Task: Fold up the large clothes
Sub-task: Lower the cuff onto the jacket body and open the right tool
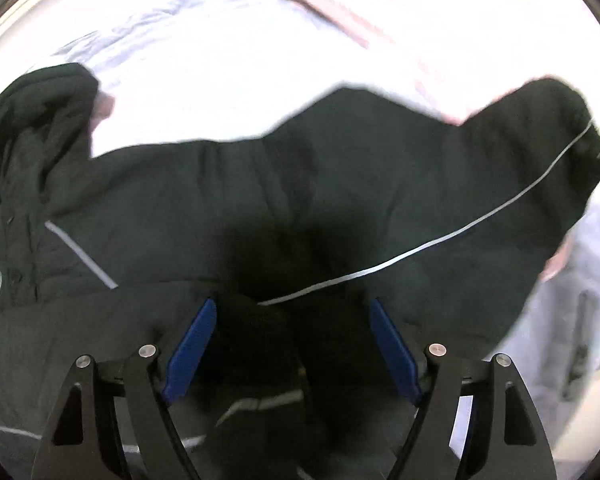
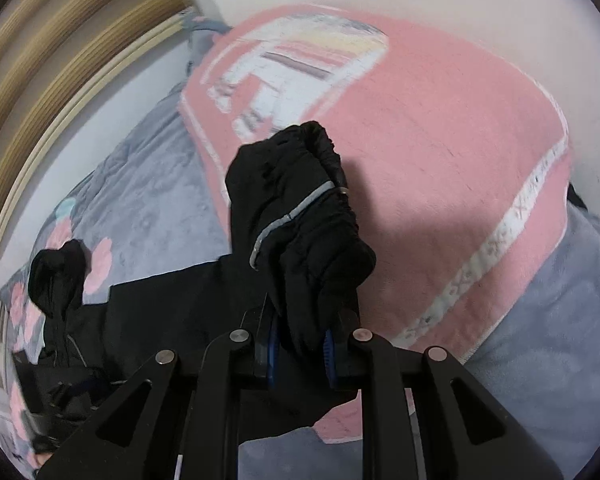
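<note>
Jacket (image 1: 300,184): black, spread across centre frame on the grey bedspread (image 2: 152,184).
Right gripper (image 2: 300,350): clamped on the sleeve cuff (image 2: 300,216), lifted before the pink towel (image 2: 440,140).
Left gripper (image 1: 292,344): fingers apart, hovering low-centre over the body, holding nothing.
Tip: carry cuff inward, keep sleeve taut, pin fold line with left.

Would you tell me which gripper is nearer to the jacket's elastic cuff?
Right. The right gripper is shut on the sleeve just below the cuff; the left gripper hovers open over the jacket's body, away from it.
</note>
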A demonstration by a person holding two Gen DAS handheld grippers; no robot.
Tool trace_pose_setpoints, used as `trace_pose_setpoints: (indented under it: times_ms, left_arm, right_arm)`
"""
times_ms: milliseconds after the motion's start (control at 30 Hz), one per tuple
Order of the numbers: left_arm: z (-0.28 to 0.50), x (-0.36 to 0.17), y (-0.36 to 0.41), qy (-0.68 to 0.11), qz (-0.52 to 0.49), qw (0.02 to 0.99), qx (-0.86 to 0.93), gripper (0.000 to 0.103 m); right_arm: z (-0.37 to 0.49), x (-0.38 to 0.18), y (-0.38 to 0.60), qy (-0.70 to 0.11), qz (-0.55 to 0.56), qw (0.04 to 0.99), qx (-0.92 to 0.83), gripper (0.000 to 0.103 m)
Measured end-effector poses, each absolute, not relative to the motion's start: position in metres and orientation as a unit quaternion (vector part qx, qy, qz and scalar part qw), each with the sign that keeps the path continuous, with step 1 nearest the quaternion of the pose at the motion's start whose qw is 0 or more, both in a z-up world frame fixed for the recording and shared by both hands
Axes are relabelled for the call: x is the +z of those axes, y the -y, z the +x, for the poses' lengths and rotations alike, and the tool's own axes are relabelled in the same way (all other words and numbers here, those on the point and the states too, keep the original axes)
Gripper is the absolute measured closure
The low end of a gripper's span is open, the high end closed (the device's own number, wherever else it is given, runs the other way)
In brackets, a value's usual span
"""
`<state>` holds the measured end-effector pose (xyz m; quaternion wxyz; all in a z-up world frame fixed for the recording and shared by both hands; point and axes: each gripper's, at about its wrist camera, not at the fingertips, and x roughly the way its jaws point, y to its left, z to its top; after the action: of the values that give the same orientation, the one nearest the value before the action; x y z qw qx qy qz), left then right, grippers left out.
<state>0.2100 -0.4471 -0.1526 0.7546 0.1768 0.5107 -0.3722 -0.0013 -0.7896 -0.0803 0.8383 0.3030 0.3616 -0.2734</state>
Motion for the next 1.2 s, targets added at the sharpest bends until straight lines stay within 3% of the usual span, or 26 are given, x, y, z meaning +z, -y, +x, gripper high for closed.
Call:
trace_pose_setpoints:
  times_ms: [133,433,733,900,1133,1200]
  left_arm:
    - [0.209,-0.117,0.406,-0.487,0.163,0.771,-0.375,0.023]
    - [0.221,-0.093,0.319,-0.478,0.13,0.795,-0.35,0.023]
    - [0.221,-0.106,0.252,-0.443,0.09,0.823,-0.344,0.023]
    - [0.221,-0.123,0.228,-0.431,0.075,0.829,-0.349,0.023]
    - [0.208,-0.135,0.215,-0.409,0.078,0.829,-0.373,0.023]
    - [0.201,-0.134,0.213,-0.397,0.076,0.833,-0.377,0.023]
  right_arm:
    - [0.013,-0.054,0.747,-0.355,0.277,0.863,-0.23,0.083]
    - [0.079,-0.03,0.581,-0.361,0.202,0.906,-0.093,0.083]
    - [0.131,-0.08,0.45,-0.391,0.142,0.909,-0.01,0.083]
    - [0.152,-0.131,0.427,-0.423,0.141,0.895,-0.004,0.083]
    - [0.15,-0.167,0.423,-0.432,0.144,0.89,-0.013,0.07]
    - [0.139,-0.159,0.423,-0.417,0.152,0.896,-0.008,0.051]
